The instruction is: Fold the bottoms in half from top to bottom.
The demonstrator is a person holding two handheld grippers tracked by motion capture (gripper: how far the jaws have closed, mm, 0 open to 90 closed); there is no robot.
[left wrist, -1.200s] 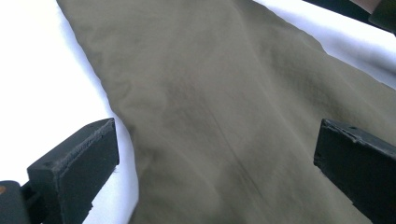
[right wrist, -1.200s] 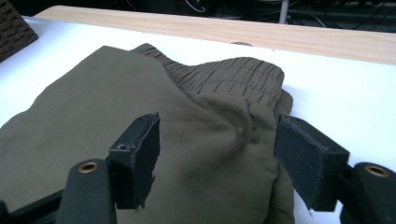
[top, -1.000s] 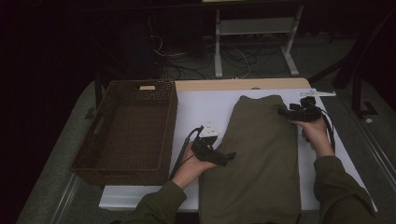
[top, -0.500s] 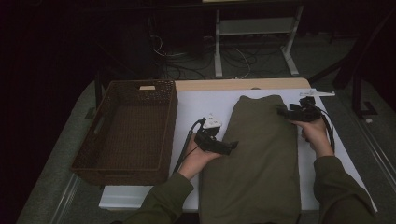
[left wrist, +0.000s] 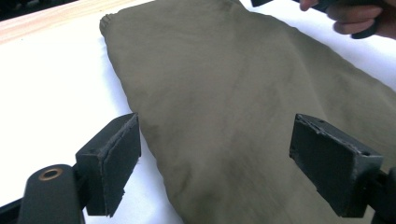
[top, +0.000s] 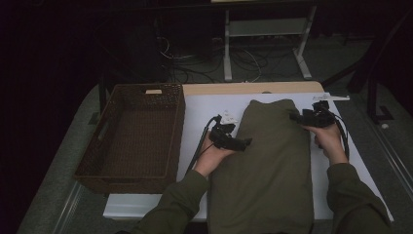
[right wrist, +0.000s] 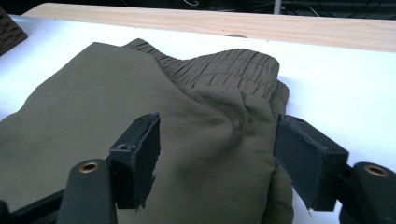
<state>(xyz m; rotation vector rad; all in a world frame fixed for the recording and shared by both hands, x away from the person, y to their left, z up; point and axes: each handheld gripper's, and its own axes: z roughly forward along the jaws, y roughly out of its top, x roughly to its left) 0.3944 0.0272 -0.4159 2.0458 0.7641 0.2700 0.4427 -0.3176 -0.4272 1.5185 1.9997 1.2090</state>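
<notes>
A folded olive-green garment [top: 268, 161] with an elastic waistband [right wrist: 224, 70] at its far end lies lengthwise on the white table top [top: 204, 112]. My left gripper [top: 243, 143] hovers open over the garment's left edge [left wrist: 140, 112], jaws wide apart with nothing between them. At the garment's far right corner my right gripper [top: 295, 117] is open too, its jaws straddling the cloth just below the waistband [right wrist: 219, 135]. The other hand and its gripper [left wrist: 345, 14] show at the top of the left gripper view.
A brown wicker basket [top: 131, 136] stands on the left of the table, with nothing in it. A wooden strip [top: 253, 88] runs along the table's far edge. Beyond it are cables and a white stand [top: 265, 29] on the dark floor.
My left gripper has moved up and to the right along the garment's left edge. The right gripper has stayed at the far right corner.
</notes>
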